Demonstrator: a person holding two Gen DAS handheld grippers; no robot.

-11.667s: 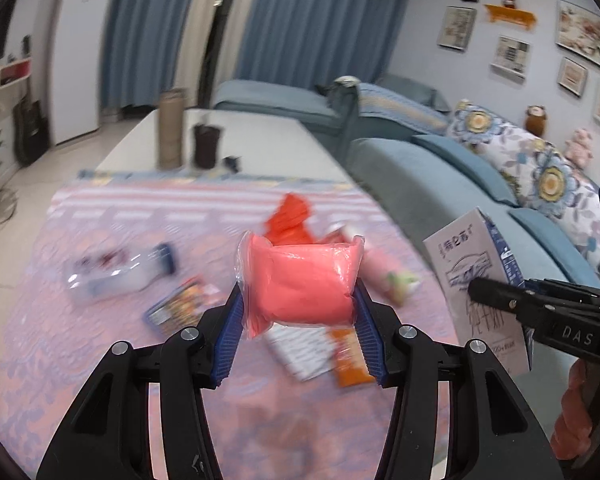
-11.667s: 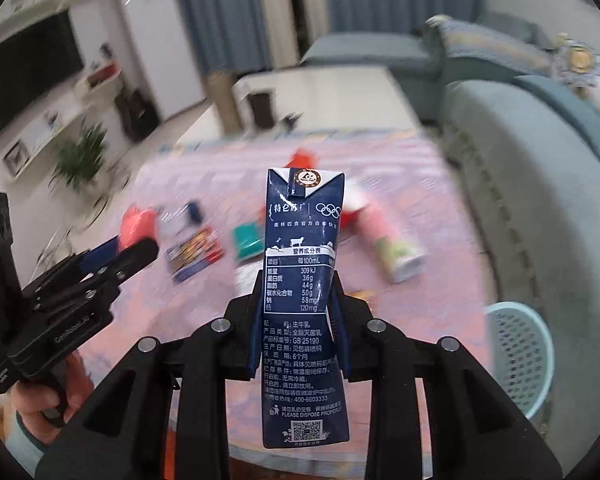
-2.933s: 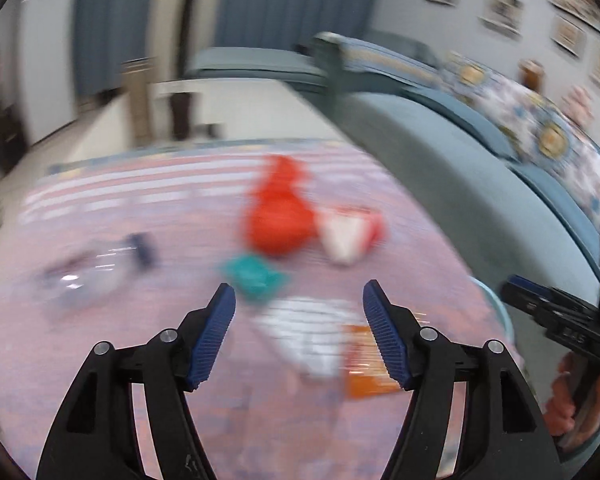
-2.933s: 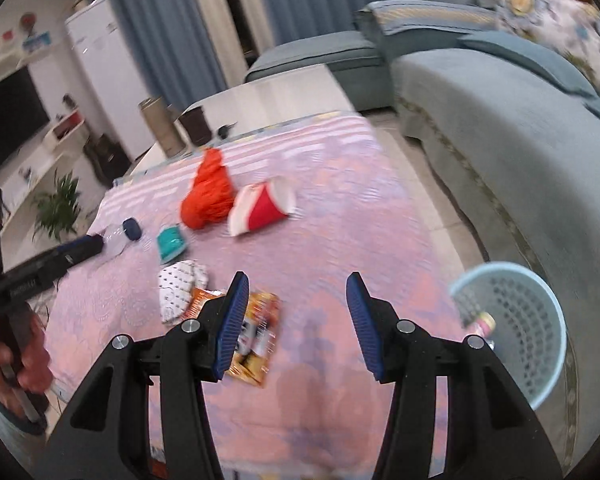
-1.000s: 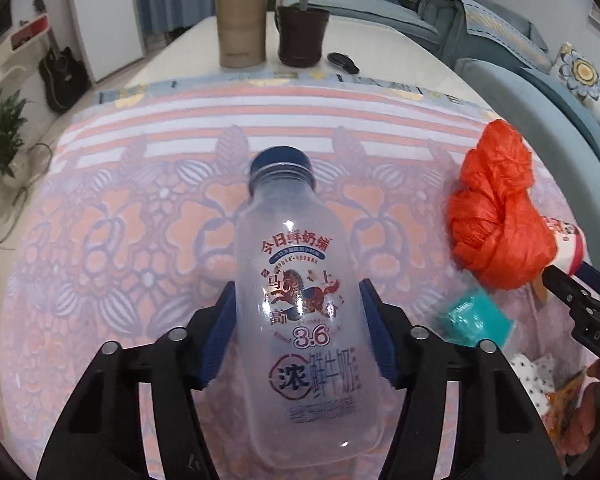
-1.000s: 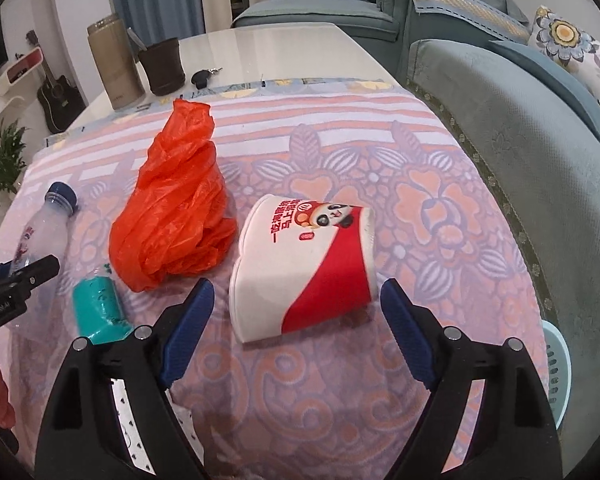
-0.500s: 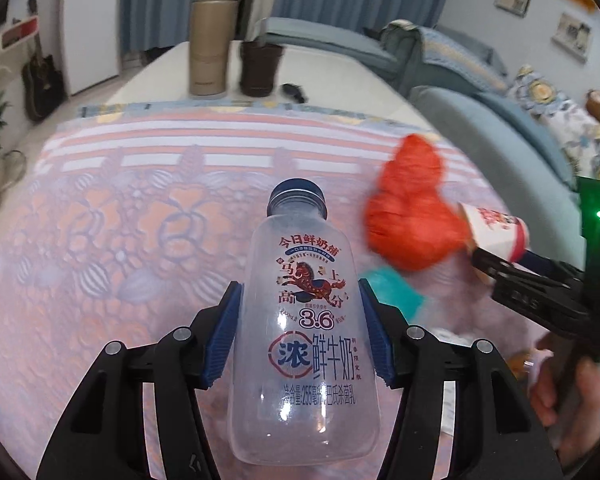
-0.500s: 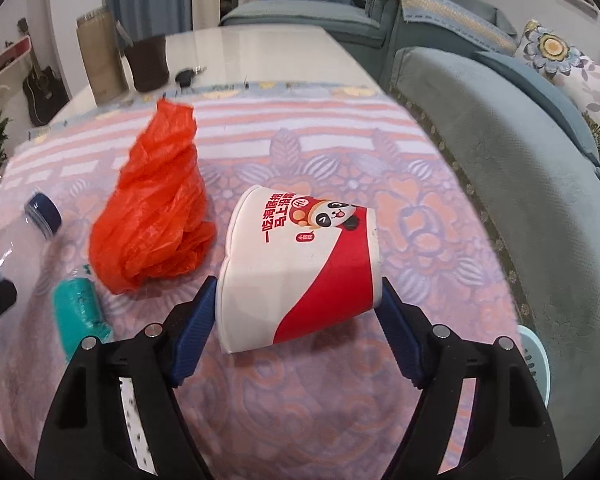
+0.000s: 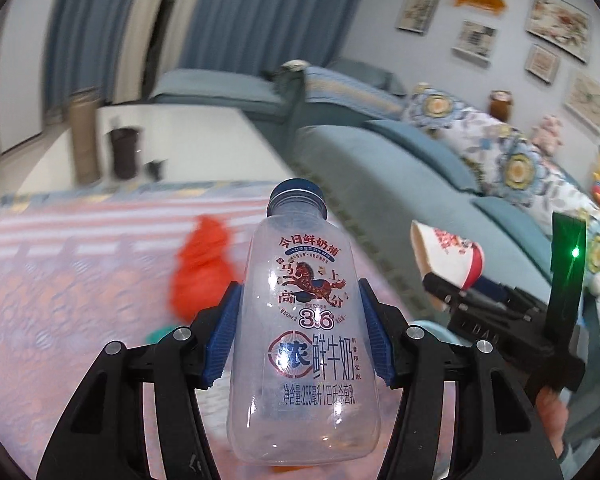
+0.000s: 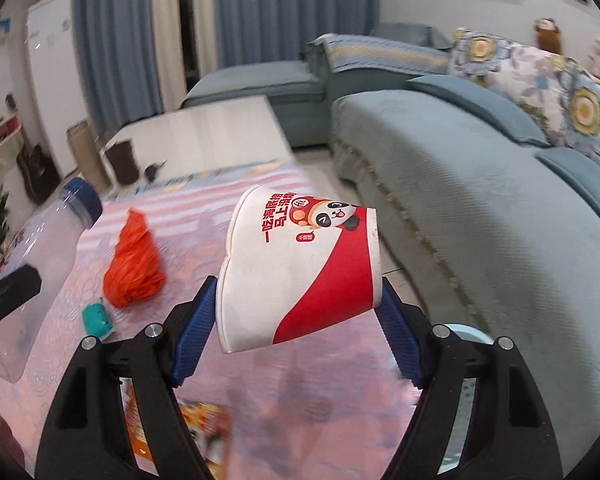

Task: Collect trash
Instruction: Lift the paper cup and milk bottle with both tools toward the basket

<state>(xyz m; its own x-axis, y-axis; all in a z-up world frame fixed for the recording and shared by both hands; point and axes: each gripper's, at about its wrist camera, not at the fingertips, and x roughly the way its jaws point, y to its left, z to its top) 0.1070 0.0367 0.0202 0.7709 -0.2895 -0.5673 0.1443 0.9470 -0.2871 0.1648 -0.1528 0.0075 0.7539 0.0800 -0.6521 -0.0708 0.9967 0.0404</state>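
Observation:
My left gripper (image 9: 298,336) is shut on a clear plastic milk bottle (image 9: 304,328) with a blue cap, held above the table. My right gripper (image 10: 300,320) is shut on a red and white paper cup (image 10: 300,276) with a panda print, lifted off the table. The cup (image 9: 446,258) and right gripper also show in the left wrist view, and the bottle (image 10: 44,256) at the left of the right wrist view. An orange plastic bag (image 10: 134,272), a small teal item (image 10: 97,318) and an orange snack wrapper (image 10: 204,436) lie on the pink patterned tablecloth (image 10: 300,400).
A light blue trash basket (image 10: 466,330) stands on the floor at the table's right, mostly hidden behind my right finger. A blue sofa (image 10: 480,208) runs along the right. A tan canister (image 9: 83,140) and dark cup (image 9: 125,158) stand at the table's far end.
Both grippers have risen off the table with their loads: the bottle in the left, the cup in the right. Both views swung toward the sofa.

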